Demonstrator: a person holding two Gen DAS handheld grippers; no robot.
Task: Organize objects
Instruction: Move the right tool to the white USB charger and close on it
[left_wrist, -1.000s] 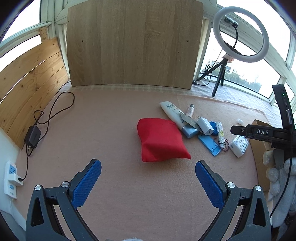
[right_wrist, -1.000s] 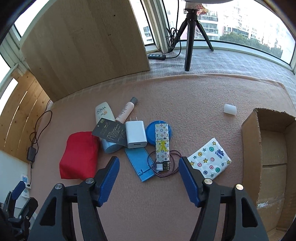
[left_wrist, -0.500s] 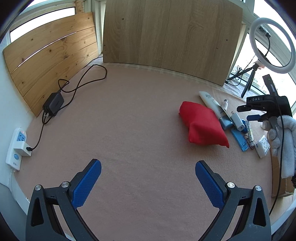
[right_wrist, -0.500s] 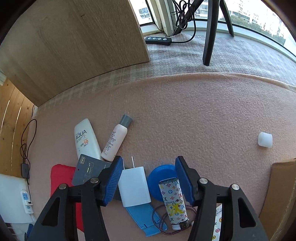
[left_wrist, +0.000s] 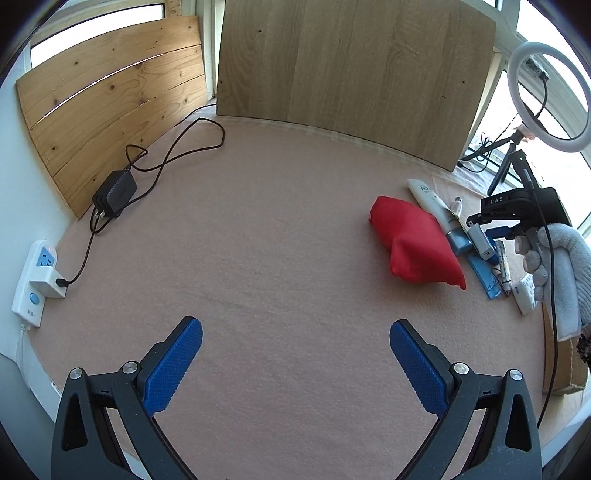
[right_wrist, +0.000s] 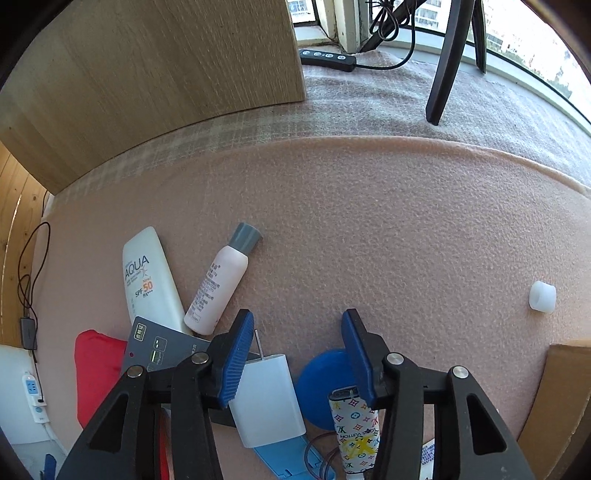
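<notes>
A white plug-in charger (right_wrist: 266, 398), a smooth rounded block with two metal prongs pointing away from the camera, lay flat on the pink felt-like surface (right_wrist: 388, 229) between the blue ribbed pads of the right tool (right_wrist: 297, 345), whose jaws stood apart on either side of it, the left pad close against its edge; whether it touched could not be made out from this angle. Beside the charger sat a round blue disc (right_wrist: 319, 387) and a small white case (right_wrist: 354, 432) printed with coloured monogram marks, with a flat light-blue plastic piece (right_wrist: 284, 458) underneath. To the left lay a dark grey card (right_wrist: 159, 350), a white sunscreen tube (right_wrist: 151, 284) marked AQUA and SPF 50, and a slim pale-pink bottle (right_wrist: 218, 288) with a grey cap, all on their sides. A soft red fabric pouch (left_wrist: 413, 240), plump like a small cushion, rested at the left of the pile. A short white plastic cylinder (right_wrist: 542, 297) stood well apart to the right, near the brown edge of a cardboard box (right_wrist: 554, 402).

The left tool (left_wrist: 295, 343) hovered wide open and empty over bare surface, well away from the objects. From its camera, a grey knitted glove (left_wrist: 561, 266) was seen around the right tool's handle. Pale wooden boards (left_wrist: 351, 66) leaned behind the surface, a black power adapter (left_wrist: 116, 192) and cable lay at the far left, and a ring light (left_wrist: 548, 96) stood by the window.
</notes>
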